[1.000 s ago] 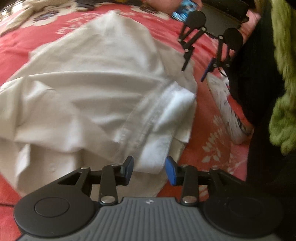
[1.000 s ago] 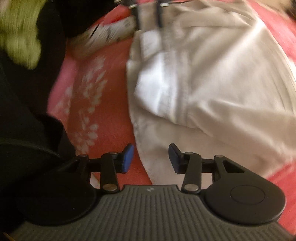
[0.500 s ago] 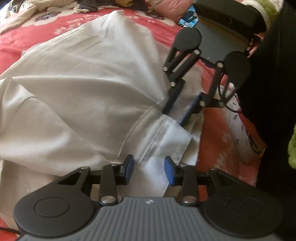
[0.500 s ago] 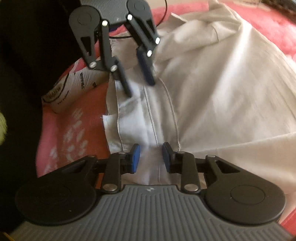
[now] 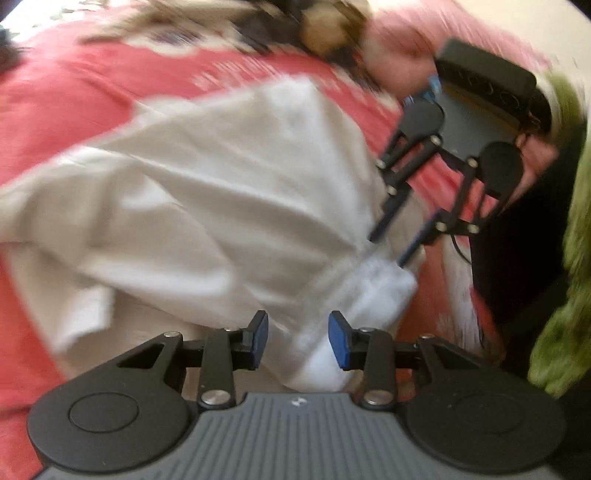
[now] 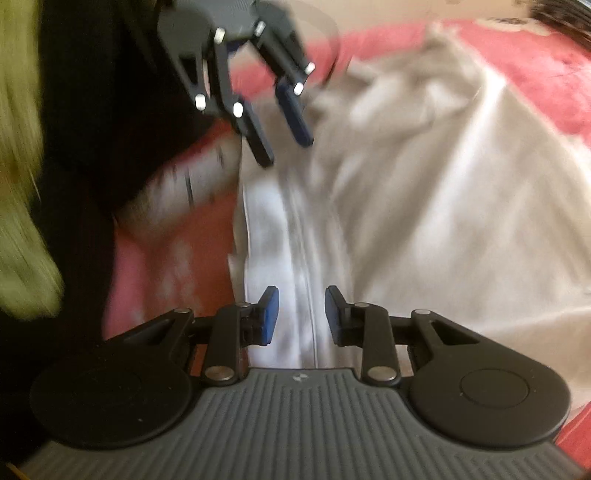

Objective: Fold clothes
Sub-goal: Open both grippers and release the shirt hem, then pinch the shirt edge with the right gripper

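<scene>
I count 1 white garment [image 5: 229, 206] and 2 grippers on my feeds. The white garment lies spread and rumpled on the red bedspread [image 5: 74, 96], its stitched hem edge [image 6: 295, 236] running from one gripper to the other. My left gripper [image 5: 298, 338] has its 2 blue pads apart, with the hem's corner lying between them; I cannot tell whether they touch the cloth. My right gripper [image 6: 301, 314] also stands apart, straddling the hem seam, and in the left view its 2 fingers point down at the far end of that hem. Beside the hem, on the side away from the garment's body, lies 1 printed white item [image 6: 173, 195], blurred. A black sleeve with a green fuzzy cuff [image 5: 561, 332] crowds that same side. Beyond the garment sits a blurred heap of other clothes [image 5: 295, 26].
</scene>
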The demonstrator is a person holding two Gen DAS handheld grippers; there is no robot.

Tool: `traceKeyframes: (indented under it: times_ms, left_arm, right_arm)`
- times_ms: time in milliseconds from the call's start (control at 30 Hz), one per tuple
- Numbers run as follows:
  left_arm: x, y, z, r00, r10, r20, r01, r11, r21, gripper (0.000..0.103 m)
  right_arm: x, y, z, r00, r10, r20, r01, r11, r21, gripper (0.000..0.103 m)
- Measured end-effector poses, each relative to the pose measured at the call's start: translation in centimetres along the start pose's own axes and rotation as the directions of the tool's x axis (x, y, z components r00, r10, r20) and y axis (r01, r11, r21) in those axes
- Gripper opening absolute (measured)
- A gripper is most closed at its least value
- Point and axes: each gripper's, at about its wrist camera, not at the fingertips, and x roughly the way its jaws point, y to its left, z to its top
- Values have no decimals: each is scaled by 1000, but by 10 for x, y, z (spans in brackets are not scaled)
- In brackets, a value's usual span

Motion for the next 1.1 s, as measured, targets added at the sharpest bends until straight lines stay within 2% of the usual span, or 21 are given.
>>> traceKeyframes:
  times_ms: [33,100,267,333,400,467,533,633,767,867,933,967,1033,1100]
  left_arm:
    - [-10,6,1,999,30,27,-30,999,-15,38]
    - [-21,15,0,990,134,51,-133,991,-10,38]
    - [-42,44,-5,955,294,28,-294,956,-18,37]
    - [-58,55,-13,933,360,8,-359,933,-24,37]
    - [-84,69,-25,893,450,-20,-450,891,-54,36]
    - [-108,81,-35,858,513,-27,-513,850,-125,36]
    - [-124,93,-39,833,553,-12,-543,812,-213,36]
    - [-121,100,-34,835,548,54,-513,809,-288,37]
    - [-86,94,-21,887,439,142,-384,873,-300,38]
    - [-57,92,-19,920,362,152,-308,906,-291,37]
    - [-41,91,-21,934,327,141,-279,918,-281,37]
    - [-37,91,-23,937,321,137,-275,921,-275,37]
    - [-36,92,-29,940,313,137,-264,919,-292,36]
    - [-38,96,-35,941,309,139,-251,912,-324,36]
  right_arm:
    - [-7,-9,10,999,12,36,-14,999,44,28]
    - [-20,-27,29,994,27,107,-41,990,132,29]
    - [-15,-76,75,971,-25,237,-58,939,338,29]
    - [-4,-92,85,963,-64,263,-48,916,398,30]
    - [4,-106,92,955,-86,285,-46,903,428,30]
    - [11,-116,99,949,-110,297,-33,898,439,30]
    - [19,-124,108,948,-119,295,-28,893,449,30]
    - [30,-134,121,950,-124,285,-23,886,464,31]
    - [46,-146,136,958,-124,257,-17,874,486,32]
    - [52,-145,135,970,-110,219,-14,869,495,32]
    - [55,-142,134,973,-113,201,-1,871,491,30]
    - [56,-140,134,974,-110,199,-1,875,485,27]
    - [56,-137,135,974,-91,205,-16,883,469,10]
    - [54,-133,140,970,-65,233,-49,889,455,5]
